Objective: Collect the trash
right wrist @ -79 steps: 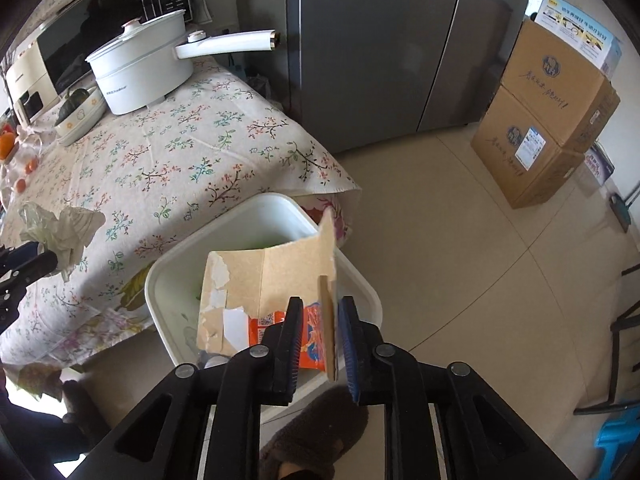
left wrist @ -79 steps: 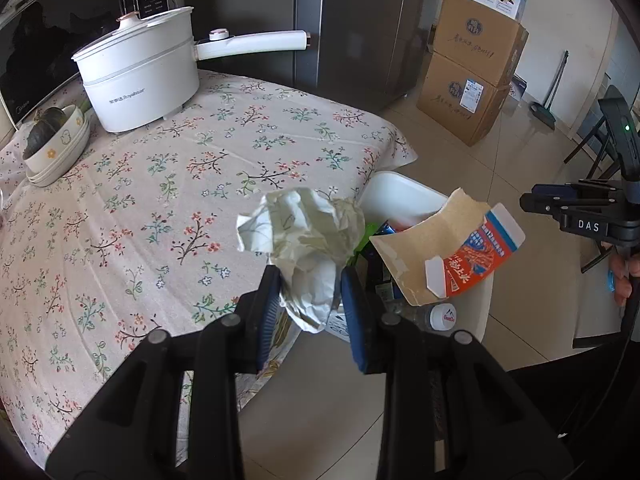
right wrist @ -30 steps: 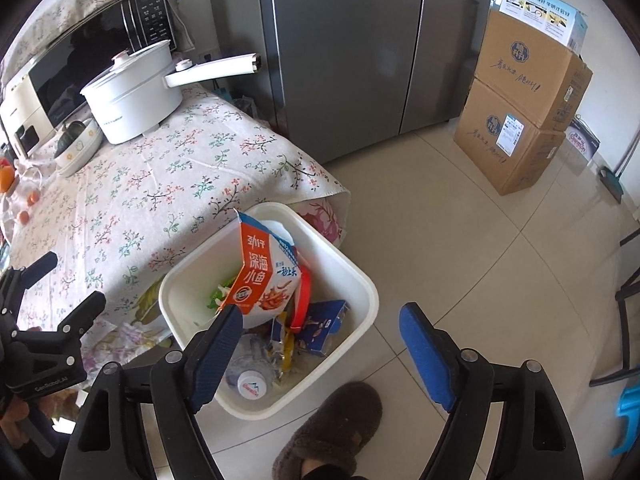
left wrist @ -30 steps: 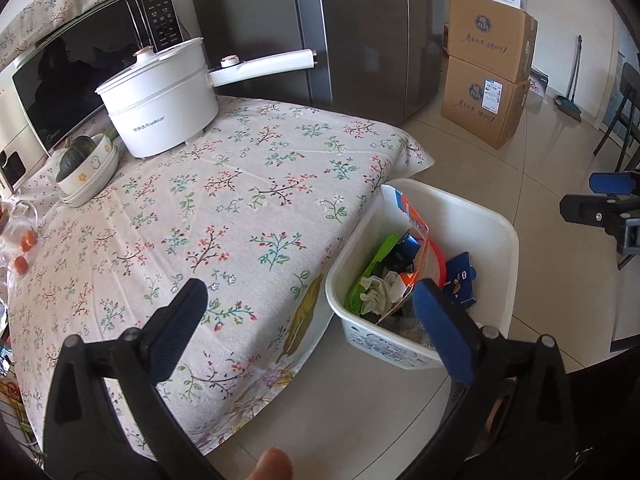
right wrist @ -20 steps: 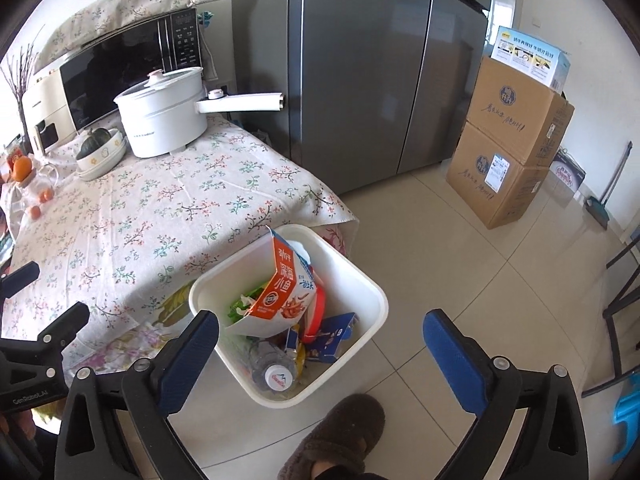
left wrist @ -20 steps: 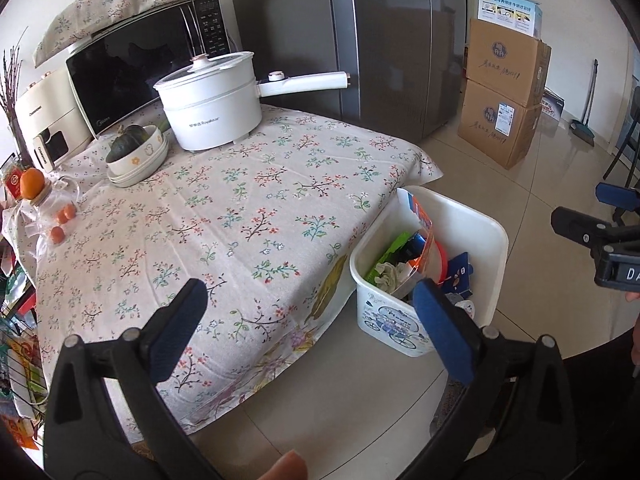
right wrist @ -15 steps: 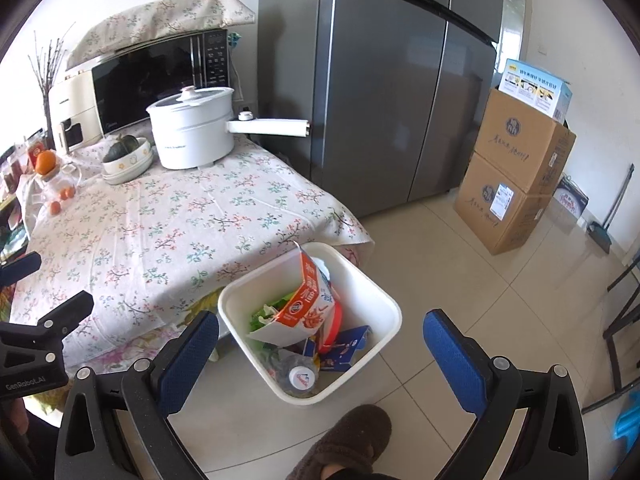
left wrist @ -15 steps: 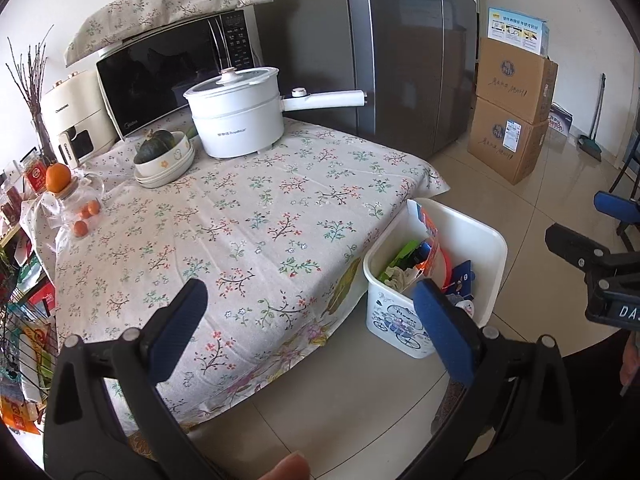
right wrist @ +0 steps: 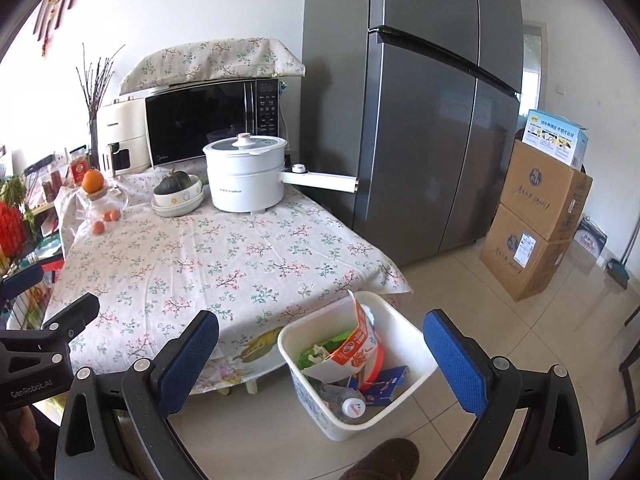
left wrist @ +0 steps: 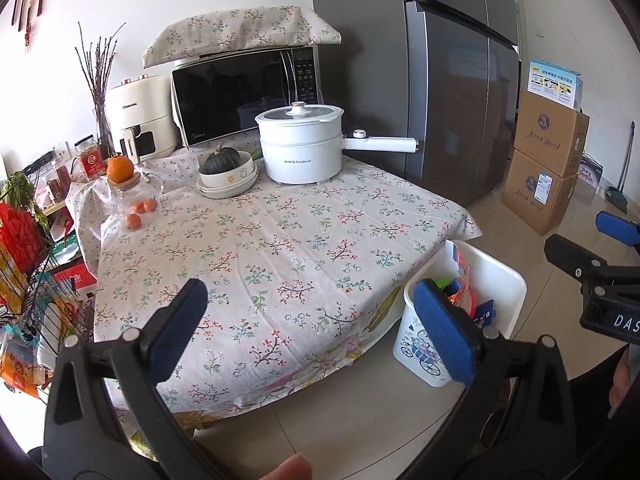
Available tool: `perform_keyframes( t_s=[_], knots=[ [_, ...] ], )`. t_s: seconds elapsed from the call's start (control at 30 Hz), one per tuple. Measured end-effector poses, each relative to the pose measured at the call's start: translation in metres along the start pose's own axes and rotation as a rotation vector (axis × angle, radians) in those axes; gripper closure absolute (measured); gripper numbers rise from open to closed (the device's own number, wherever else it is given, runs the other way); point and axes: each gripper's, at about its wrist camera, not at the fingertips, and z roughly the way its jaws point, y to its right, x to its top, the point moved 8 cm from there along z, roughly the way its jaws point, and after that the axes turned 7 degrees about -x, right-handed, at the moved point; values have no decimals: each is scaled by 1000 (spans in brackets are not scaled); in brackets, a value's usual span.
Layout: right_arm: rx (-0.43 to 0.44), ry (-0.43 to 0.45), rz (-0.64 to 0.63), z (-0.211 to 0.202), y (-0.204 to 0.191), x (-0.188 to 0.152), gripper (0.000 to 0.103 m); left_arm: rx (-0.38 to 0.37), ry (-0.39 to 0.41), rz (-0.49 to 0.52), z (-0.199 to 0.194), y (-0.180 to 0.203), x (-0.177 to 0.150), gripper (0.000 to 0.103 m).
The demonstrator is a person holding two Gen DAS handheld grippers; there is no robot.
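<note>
Your left gripper [left wrist: 312, 320] & right gripper [right wrist: 320, 356]: fingers spread wide, nothing held in either. Trash sits in the white bin [right wrist: 408, 336] on the floor, just beside the tabletop [right wrist: 208, 264] corner: orange carton [right wrist: 352, 350], green scraps, bottle [right wrist: 352, 406] w/ white cap.

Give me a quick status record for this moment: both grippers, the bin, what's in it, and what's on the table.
left gripper: open, holding nothing
right gripper: open, holding nothing
bin: white, on the floor at the table's corner
bin contents: orange carton, plastic bottle, green and blue scraps
table: floral cloth; white pot, bowl with squash, oranges at the far end
loose trash on the table: none visible
</note>
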Motion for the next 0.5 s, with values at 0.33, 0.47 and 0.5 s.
perform_keyframes(
  t_s=[0.33, 0.47, 0.5],
  knots=[
    [-1, 2, -4, 0, -2, -1, 0, -5, 4, -14, -5, -1, -1, 1],
    [0, 1, 2, -1, 0, -1, 0, -9, 8, -10, -5, 3, -1, 1],
    [1, 2, 4, -1, 0, -1, 0, -9, 8, -9, -5, 3, -1, 1]
  ],
)
